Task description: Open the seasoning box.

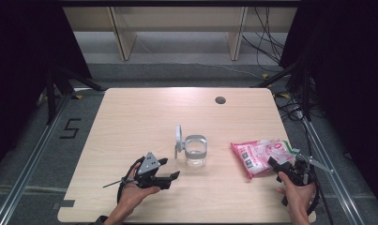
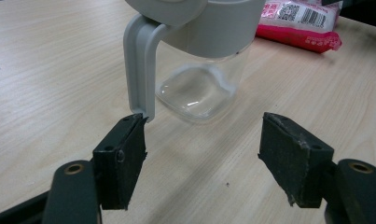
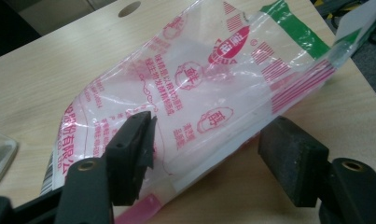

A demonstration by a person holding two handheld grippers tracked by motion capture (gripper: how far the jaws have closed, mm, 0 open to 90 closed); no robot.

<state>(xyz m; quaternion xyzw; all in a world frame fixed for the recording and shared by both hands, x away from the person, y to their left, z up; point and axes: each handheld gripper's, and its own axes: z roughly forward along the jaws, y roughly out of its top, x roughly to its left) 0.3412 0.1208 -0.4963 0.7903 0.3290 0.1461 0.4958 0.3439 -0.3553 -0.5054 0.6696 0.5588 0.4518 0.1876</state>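
A clear plastic jar (image 1: 195, 152) with a grey collar stands at mid-table, its grey lid (image 1: 178, 137) flipped upright on a hinge at its left. My left gripper (image 1: 170, 168) lies just left of and nearer than the jar, open and empty. In the left gripper view the jar (image 2: 202, 88) stands right ahead of the left gripper (image 2: 202, 126), the lid's grey strap (image 2: 139, 65) almost touching the left jaw. A pink and clear bag (image 1: 264, 156) lies to the right. My right gripper (image 1: 285, 165) is open at its near edge; the bag (image 3: 199, 88) reaches between the spread jaws of the right gripper (image 3: 213, 133).
A round cable hole (image 1: 220, 100) sits near the table's far edge. The bag lies close to the table's right edge (image 1: 294, 154). Bare wood stretches left of and behind the jar. Beyond the table are a wooden shelf frame and loose cables on the floor.
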